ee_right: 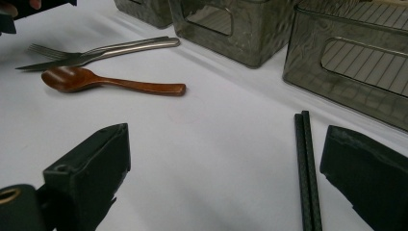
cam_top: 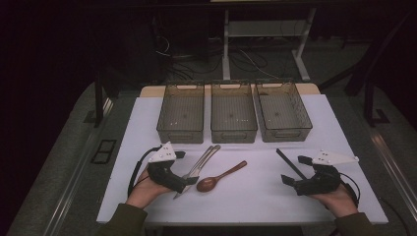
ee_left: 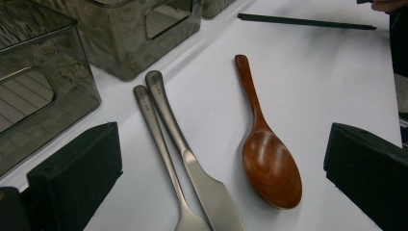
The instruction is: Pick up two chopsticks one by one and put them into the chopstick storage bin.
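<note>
White covering spreads over the tabletop [cam_top: 255, 196], and nearest the person the two hands rest on it at its front edge. The left hand-held gripper [cam_top: 189, 183] has its jaws spread wide with nothing between the pads; in the left gripper view they frame the cutlery without touching it. Just beside that gripper lie a metal knife [ee_left: 192, 168] and a metal fork [ee_left: 156, 132], side by side and touching along their handles, with a brown wooden spoon [ee_left: 267, 154] just to their right, bowl towards the person and handle pointing away. The right hand-held gripper [cam_top: 289, 181] also stands wide open and holds nothing; a pair of black chopsticks [ee_right: 307, 168] lies flat between its jaws in the right gripper view, closer to the right-hand one, not pressed by either. Farther back, three smoky translucent bins stand in a row: the left bin [cam_top: 181, 114], the middle bin [cam_top: 233, 113] and the right bin [cam_top: 283, 112], close together.
</note>
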Tool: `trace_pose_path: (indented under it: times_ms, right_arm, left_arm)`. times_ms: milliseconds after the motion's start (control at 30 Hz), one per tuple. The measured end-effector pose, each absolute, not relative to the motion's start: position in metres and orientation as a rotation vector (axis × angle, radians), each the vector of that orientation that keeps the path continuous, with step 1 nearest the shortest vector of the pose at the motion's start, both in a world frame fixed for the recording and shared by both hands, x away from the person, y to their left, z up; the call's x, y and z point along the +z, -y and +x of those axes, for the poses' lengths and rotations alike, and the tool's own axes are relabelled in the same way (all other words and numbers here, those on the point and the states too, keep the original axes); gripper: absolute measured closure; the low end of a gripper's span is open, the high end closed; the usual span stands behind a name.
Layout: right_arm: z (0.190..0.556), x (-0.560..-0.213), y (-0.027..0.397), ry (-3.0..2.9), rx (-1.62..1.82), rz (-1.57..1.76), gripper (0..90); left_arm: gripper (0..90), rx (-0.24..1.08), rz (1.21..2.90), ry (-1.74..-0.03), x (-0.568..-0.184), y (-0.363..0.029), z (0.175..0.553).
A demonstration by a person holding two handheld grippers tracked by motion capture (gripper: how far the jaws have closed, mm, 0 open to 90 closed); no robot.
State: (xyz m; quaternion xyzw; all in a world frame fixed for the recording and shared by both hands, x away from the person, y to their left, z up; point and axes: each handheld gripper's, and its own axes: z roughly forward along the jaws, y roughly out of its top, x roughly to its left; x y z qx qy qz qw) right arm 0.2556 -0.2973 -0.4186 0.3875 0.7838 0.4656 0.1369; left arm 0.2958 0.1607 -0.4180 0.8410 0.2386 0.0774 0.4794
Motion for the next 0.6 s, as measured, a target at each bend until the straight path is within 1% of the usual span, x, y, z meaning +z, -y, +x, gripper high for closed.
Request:
trace_pose_path:
  times_ms: [600]
  right_arm:
    - [0.2591,-0.4089,0.2975,-2.293,1.324,1.114,3.0]
  left_arm:
    - [0.0,0.204,2.052,-0.582,-0.4194,-0.1614,0.2930]
